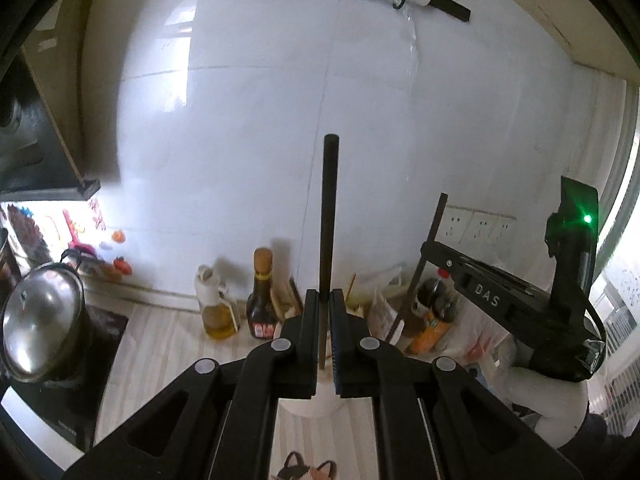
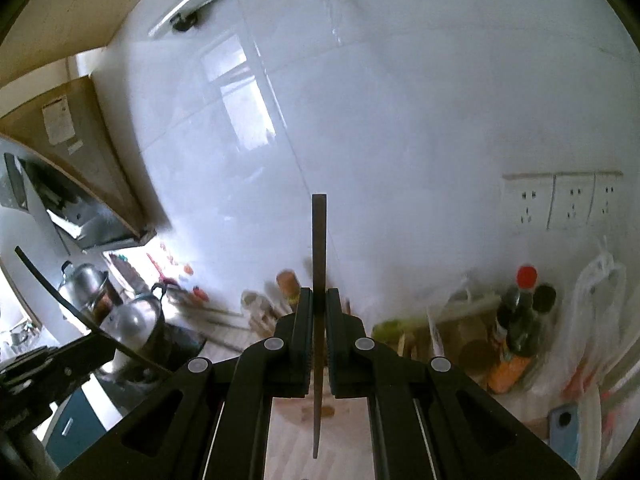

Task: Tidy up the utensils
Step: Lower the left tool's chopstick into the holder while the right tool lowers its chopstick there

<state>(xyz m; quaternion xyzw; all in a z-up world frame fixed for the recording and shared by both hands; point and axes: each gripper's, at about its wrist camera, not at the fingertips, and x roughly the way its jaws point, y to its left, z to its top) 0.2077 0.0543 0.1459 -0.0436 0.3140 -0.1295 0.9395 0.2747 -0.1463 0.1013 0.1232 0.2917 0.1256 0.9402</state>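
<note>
Left hand-held gripper clamped shut on upright dark chopstick; right hand-held gripper likewise pinching second chopstick, bottles on far counter.

One dark chopstick stands upright, pinched low on its length between closed jaws. A second dark chopstick, apparently its match, is held upright the same way.

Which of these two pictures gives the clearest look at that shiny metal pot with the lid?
The left wrist view: the pot sits large and sharp at the left edge, its lid gleaming. In the right wrist view the pot looks smaller, blurred, and is crossed by a dark stick.
</note>
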